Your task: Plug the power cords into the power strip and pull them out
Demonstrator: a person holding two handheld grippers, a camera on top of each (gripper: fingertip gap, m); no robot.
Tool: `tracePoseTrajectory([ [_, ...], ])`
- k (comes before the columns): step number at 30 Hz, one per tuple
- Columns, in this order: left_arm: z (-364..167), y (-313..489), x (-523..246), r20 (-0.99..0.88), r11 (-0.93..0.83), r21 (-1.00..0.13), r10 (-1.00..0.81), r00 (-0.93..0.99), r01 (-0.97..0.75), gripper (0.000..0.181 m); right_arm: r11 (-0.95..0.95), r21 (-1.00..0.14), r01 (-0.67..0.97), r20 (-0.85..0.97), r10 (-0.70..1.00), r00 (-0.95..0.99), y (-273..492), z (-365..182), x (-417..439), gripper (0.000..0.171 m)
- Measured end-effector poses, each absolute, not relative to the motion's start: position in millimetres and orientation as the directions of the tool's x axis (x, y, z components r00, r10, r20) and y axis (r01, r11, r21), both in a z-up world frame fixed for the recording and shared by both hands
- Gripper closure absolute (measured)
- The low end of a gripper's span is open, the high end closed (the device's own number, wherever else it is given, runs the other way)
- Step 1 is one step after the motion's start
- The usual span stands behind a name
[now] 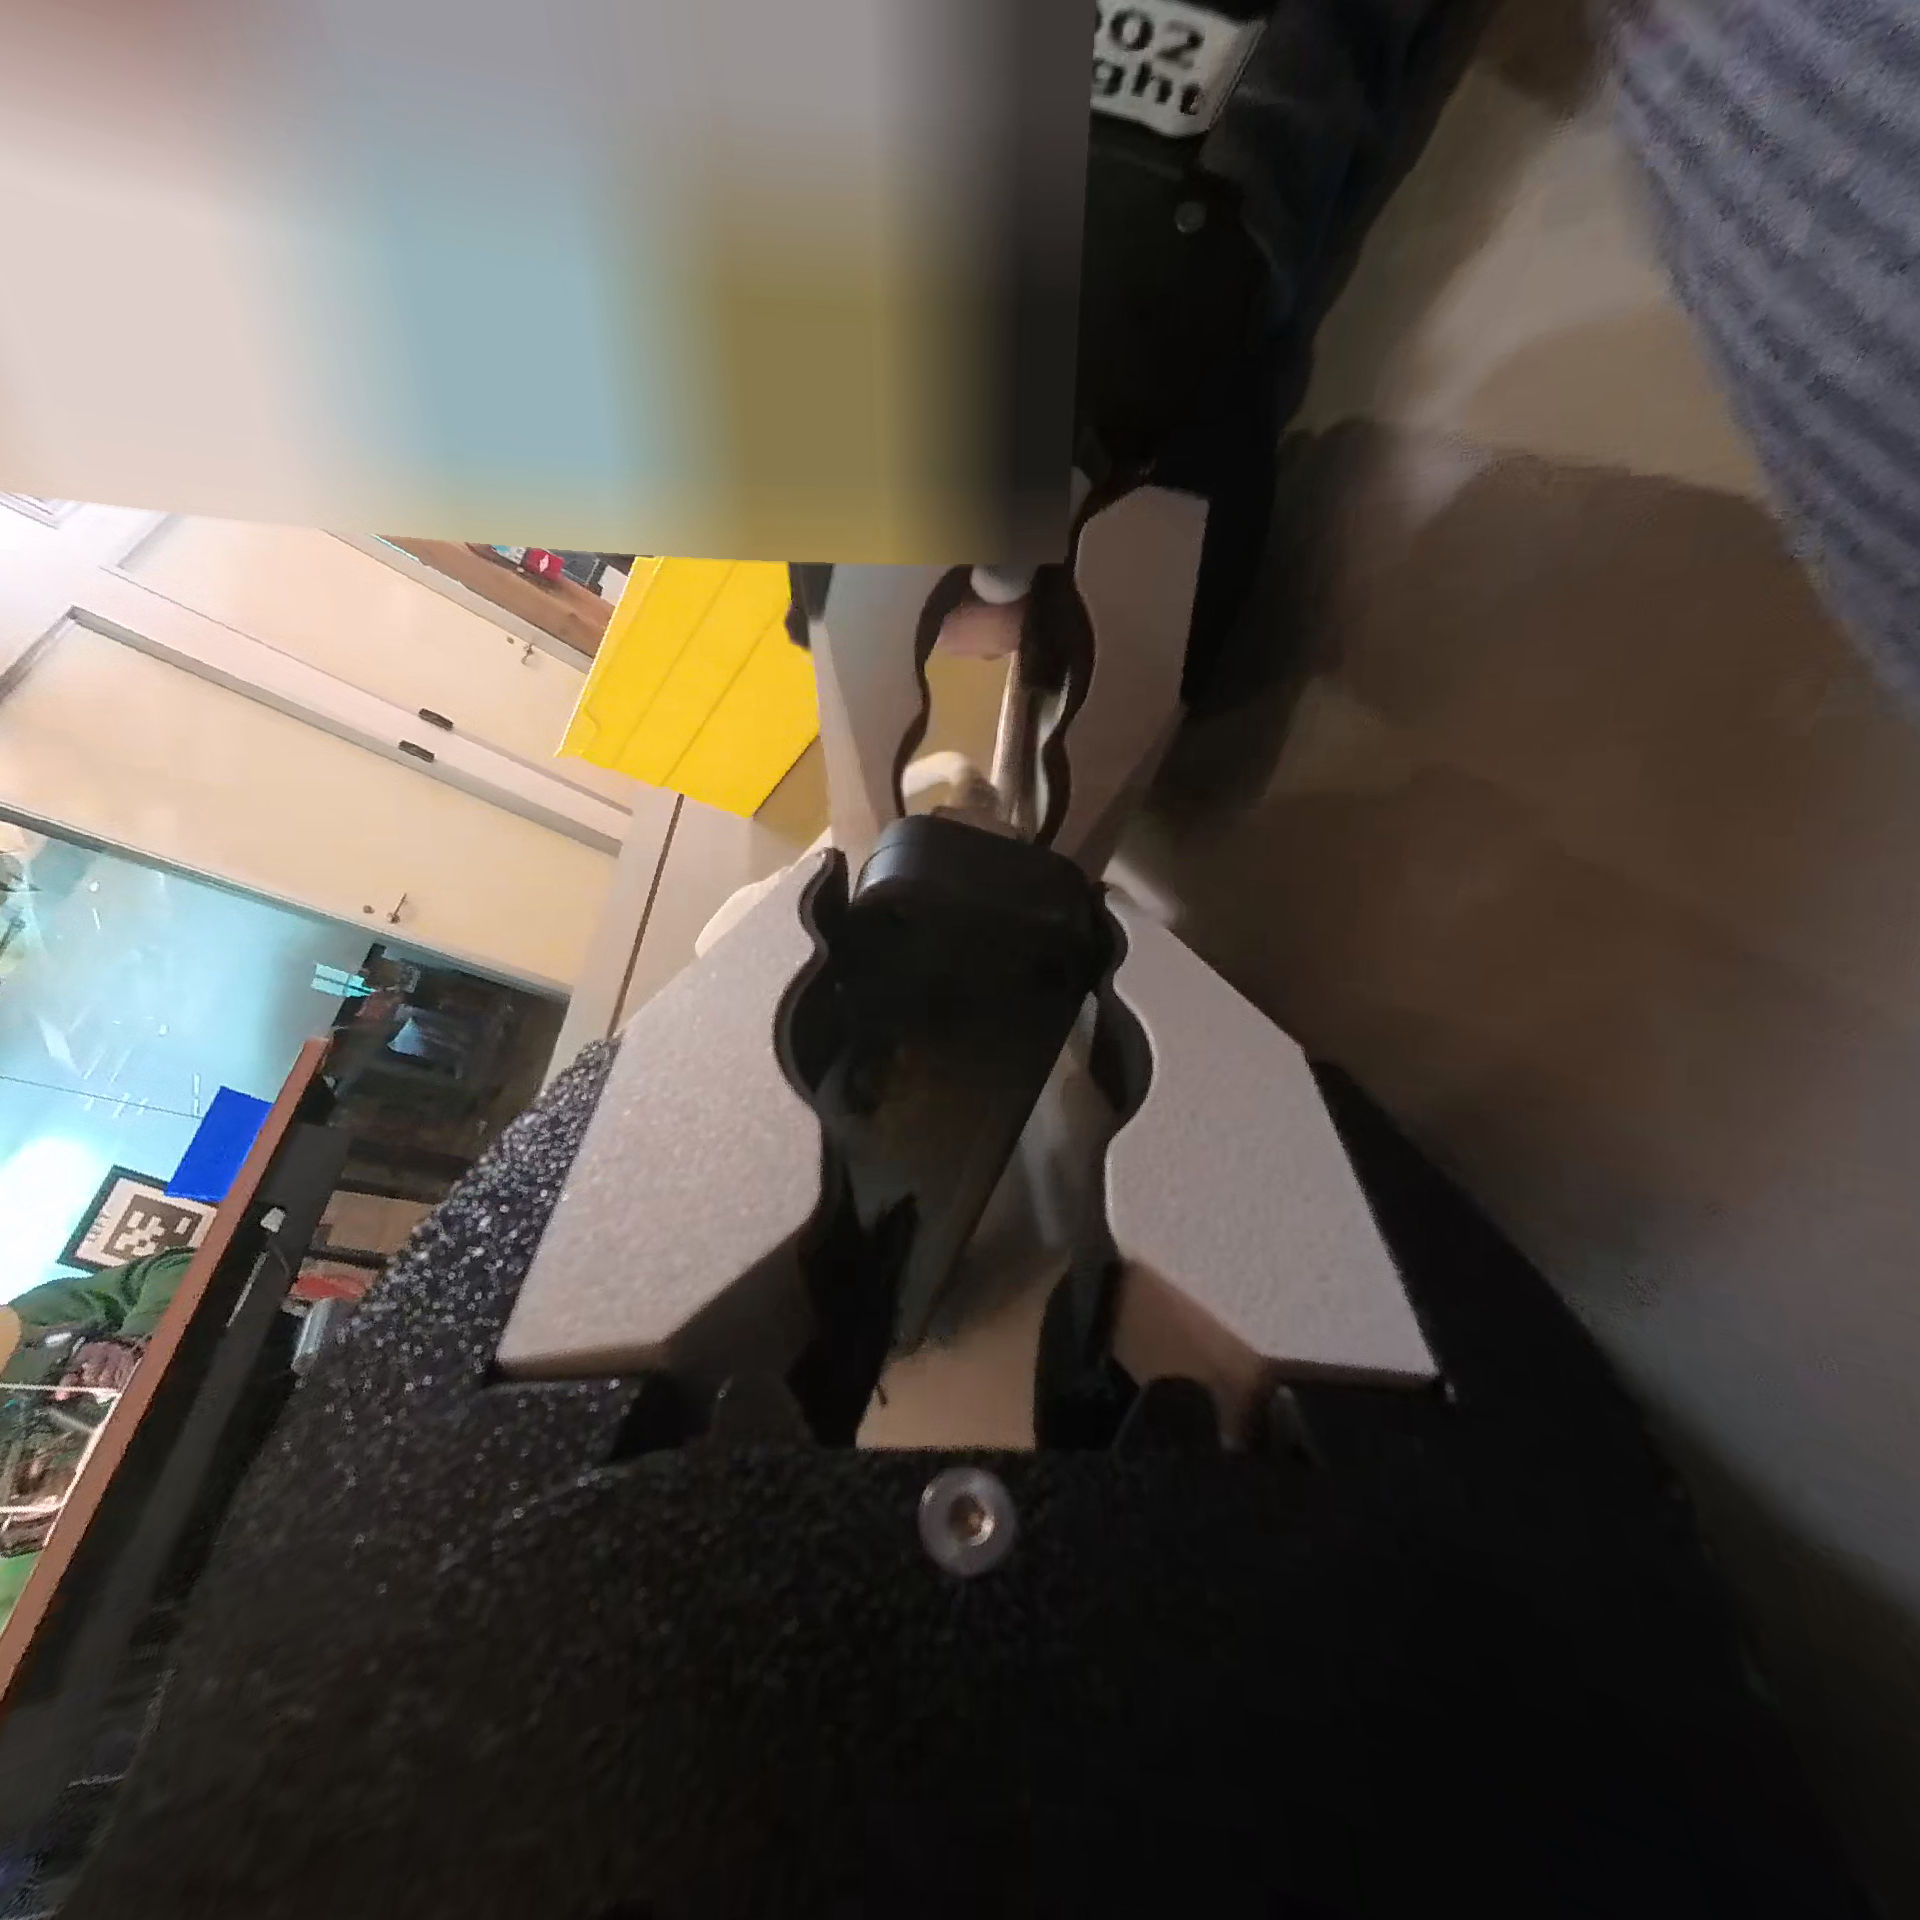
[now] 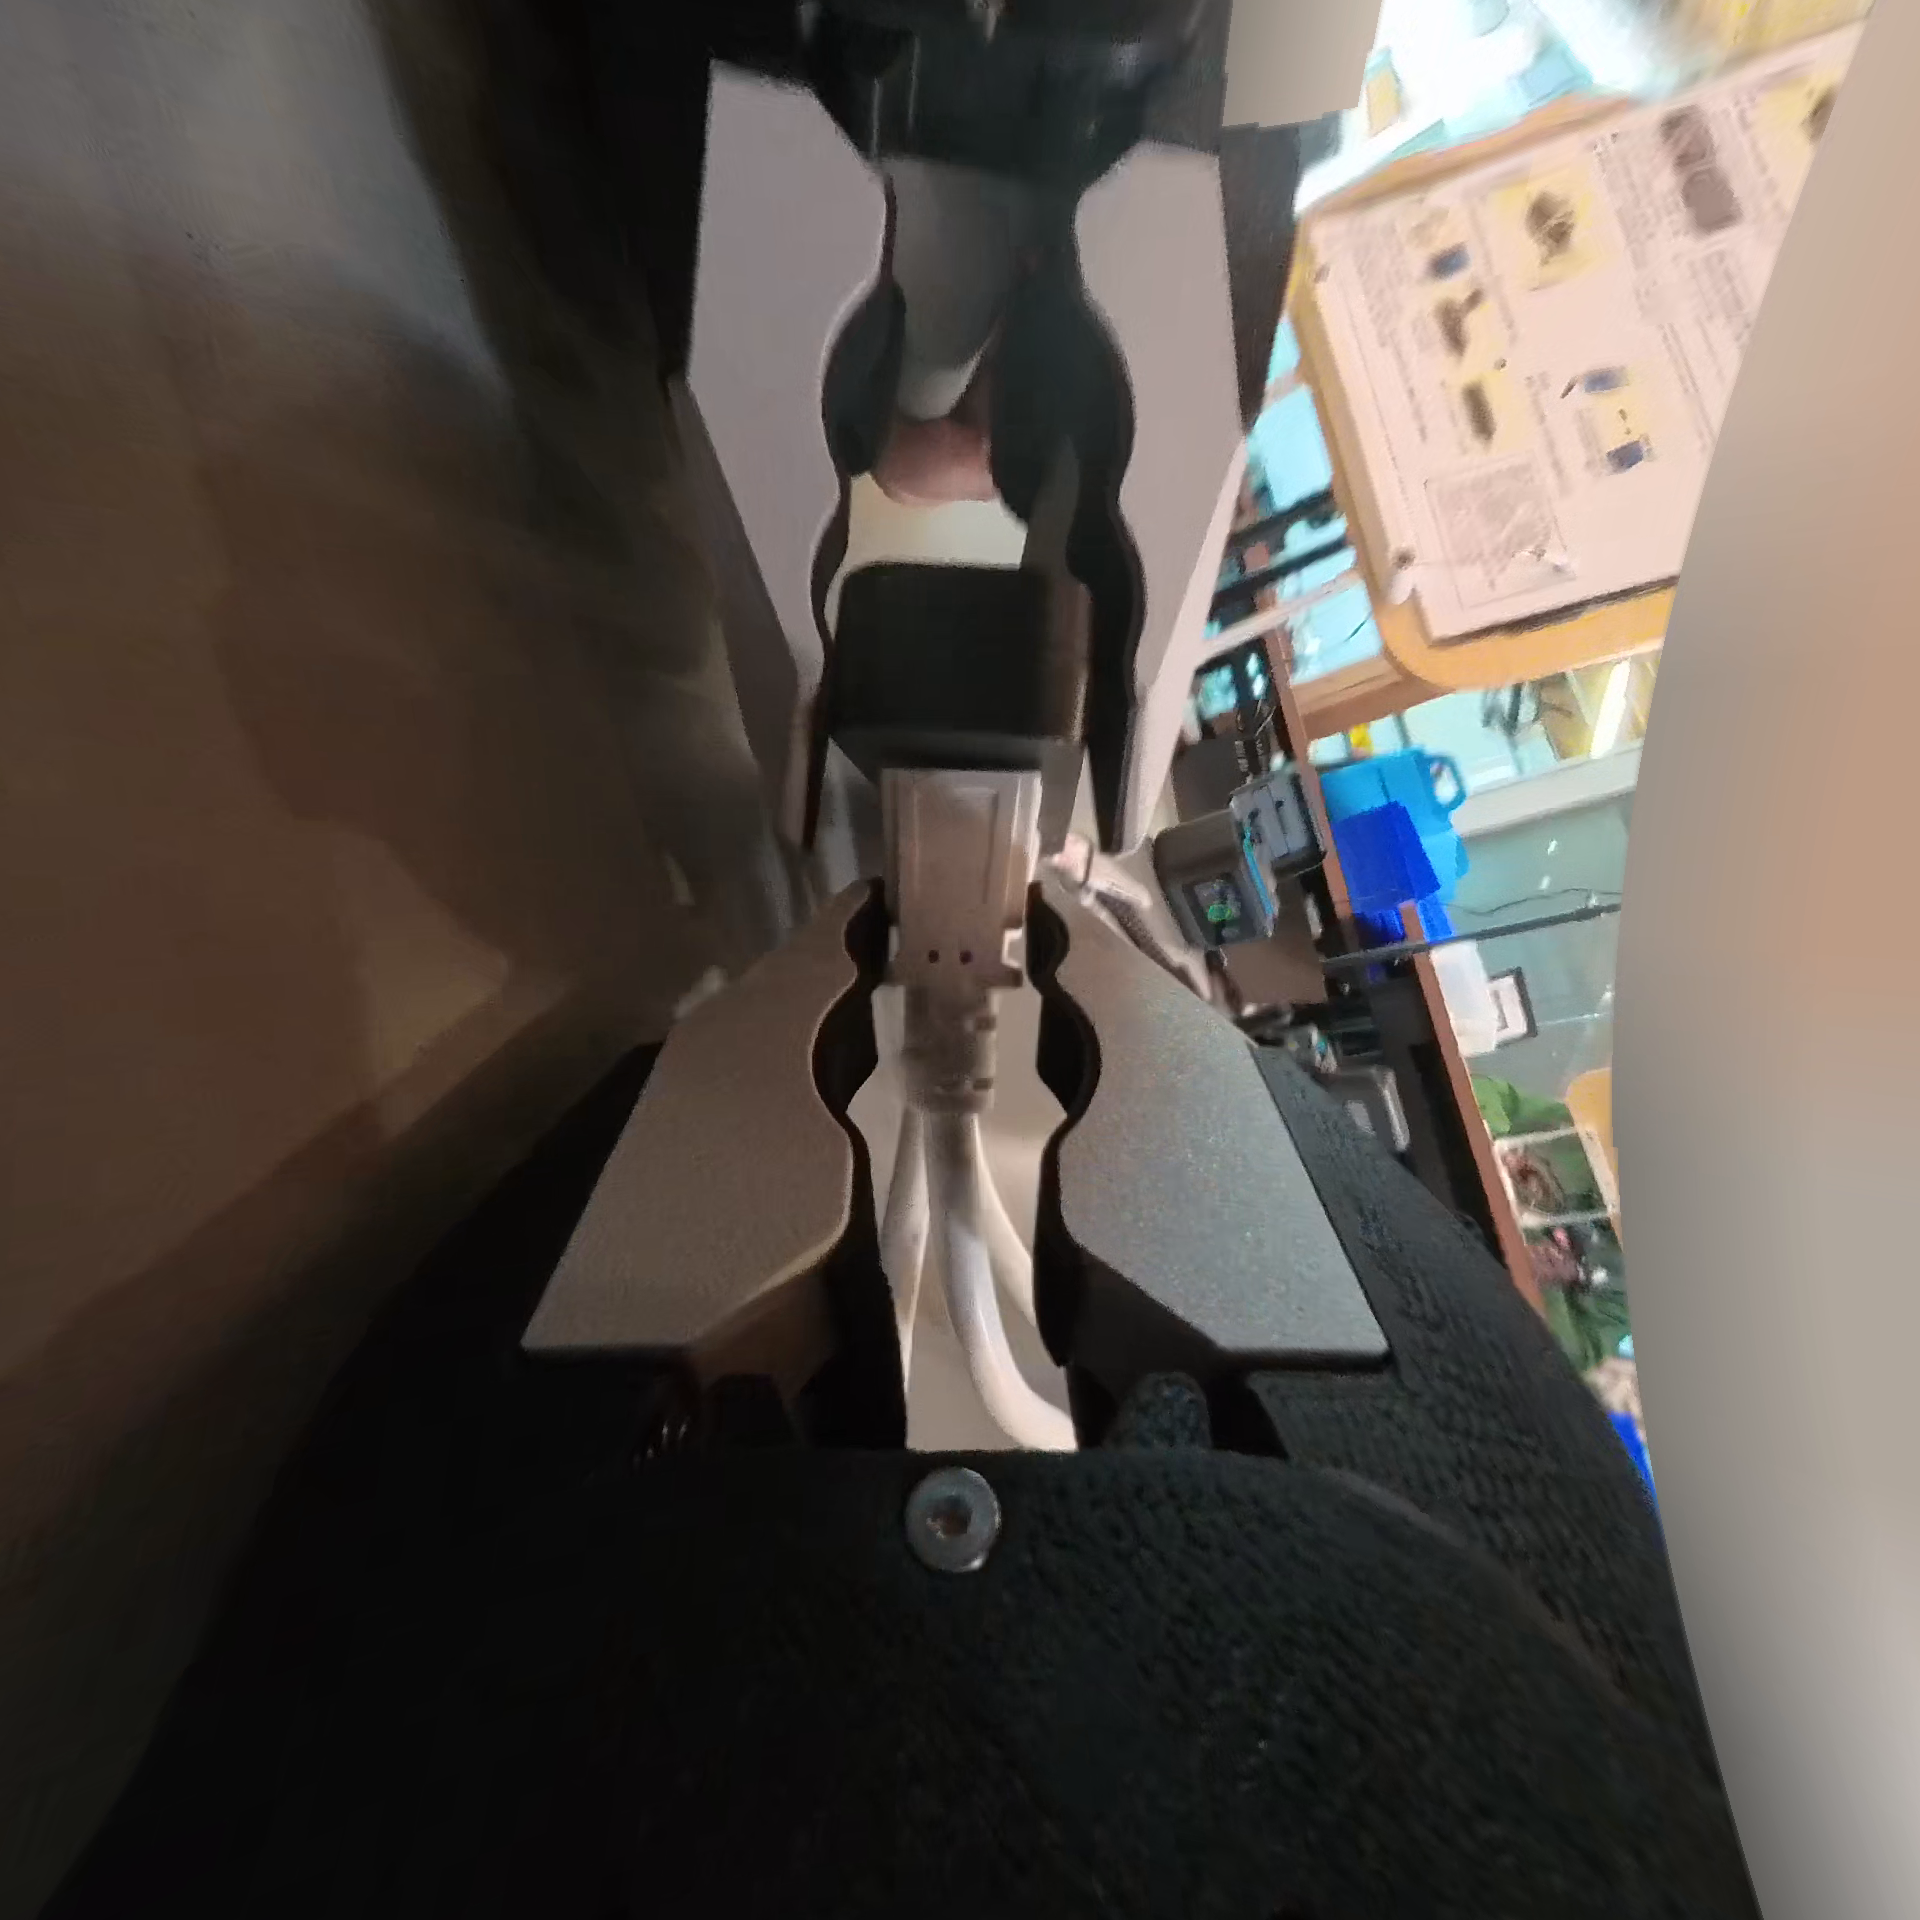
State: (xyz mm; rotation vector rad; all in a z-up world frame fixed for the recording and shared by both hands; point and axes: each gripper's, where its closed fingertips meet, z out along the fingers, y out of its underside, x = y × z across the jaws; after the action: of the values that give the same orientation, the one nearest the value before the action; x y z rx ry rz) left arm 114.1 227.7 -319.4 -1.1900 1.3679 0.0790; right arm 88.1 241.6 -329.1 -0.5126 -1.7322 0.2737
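Right wrist view: right gripper [image 2: 958, 935] clamps a pale plug [image 2: 958, 883] with white cords [image 2: 966, 1247] trailing back, its front joined to a black block [image 2: 951, 665] pinched by the left gripper [image 2: 961, 582], both held off any surface.

**Bright windows behind, dim and smeared foreground**

We see daylight pouring from a glass window [image 1: 156, 997] at the left of the left wrist view, washing it pale with glare. The black body of the left hand-held gripper [image 1: 961, 977] sits in deep shadow, its grain sharp up close. In the right wrist view, wall posters [image 2: 1496, 343] smear with motion blur, and edges bend from wide-angle distortion.
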Motion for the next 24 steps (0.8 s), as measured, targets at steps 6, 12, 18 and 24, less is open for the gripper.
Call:
tracePoseTrajectory([
  [6, -319.9, 227.2, 114.1, -0.782, 0.486, -0.580, -0.557, 0.280, -0.653, 0.137, 0.883, -0.441, 0.162, 0.875, 0.463, -0.142, 235.3, -326.9, 89.3, 0.147],
  [12, -328.2, 247.3, 104.1, -0.821, 0.458, -0.514, -0.509, 0.260, -0.725, 0.133, 0.870, -0.460, 0.179, 0.860, 0.486, -0.155, 236.5, -326.7, 89.0, 0.148],
  [18, -327.3, 250.3, 104.9, -0.835, 0.502, -0.492, -0.504, 0.222, -0.711, 0.132, 0.897, -0.410, 0.166, 0.889, 0.434, -0.147, 238.1, -326.5, 88.7, 0.147],
  [24, -324.4, 251.6, 106.8, -0.852, 0.533, -0.488, -0.462, 0.246, -0.691, 0.113, 0.923, -0.341, 0.177, 0.919, 0.367, -0.144, 238.9, -328.7, 88.0, 0.140],
])
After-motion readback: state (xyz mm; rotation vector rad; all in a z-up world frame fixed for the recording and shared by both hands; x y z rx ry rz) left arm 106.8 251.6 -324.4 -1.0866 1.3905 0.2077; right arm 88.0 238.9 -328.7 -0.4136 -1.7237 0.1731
